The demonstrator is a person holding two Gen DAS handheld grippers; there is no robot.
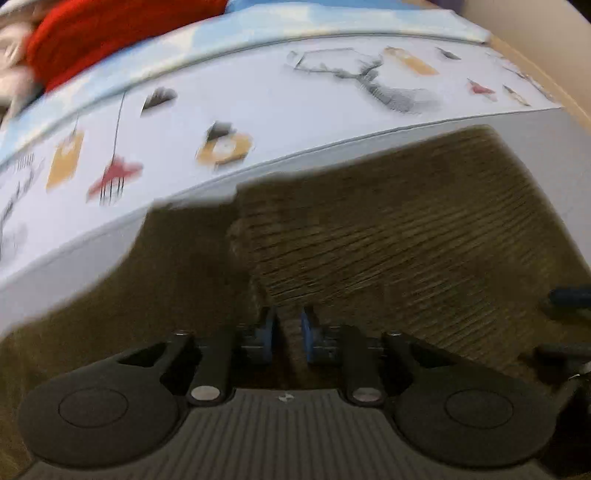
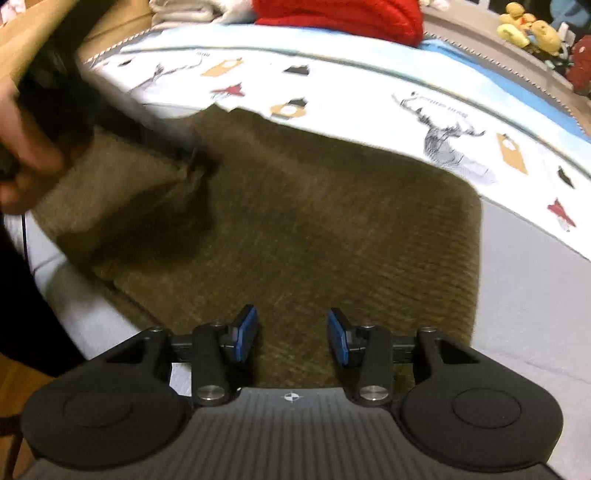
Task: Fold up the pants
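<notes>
Olive-brown corduroy pants (image 2: 314, 229) lie spread on a bed with a white patterned sheet (image 2: 369, 85). My left gripper (image 1: 288, 332) is shut on a fold of the pants (image 1: 388, 229), with cloth pinched between its blue pads. In the right wrist view the left gripper (image 2: 192, 158) shows at upper left, blurred, lifting a corner of the pants. My right gripper (image 2: 291, 336) is open and empty, just above the near part of the pants.
A red garment (image 2: 343, 14) and pale clothes lie at the far side of the bed. Stuffed toys (image 2: 528, 26) sit at the far right. The bed's grey edge (image 2: 535, 295) runs to the right. Wooden floor (image 2: 14, 376) shows at lower left.
</notes>
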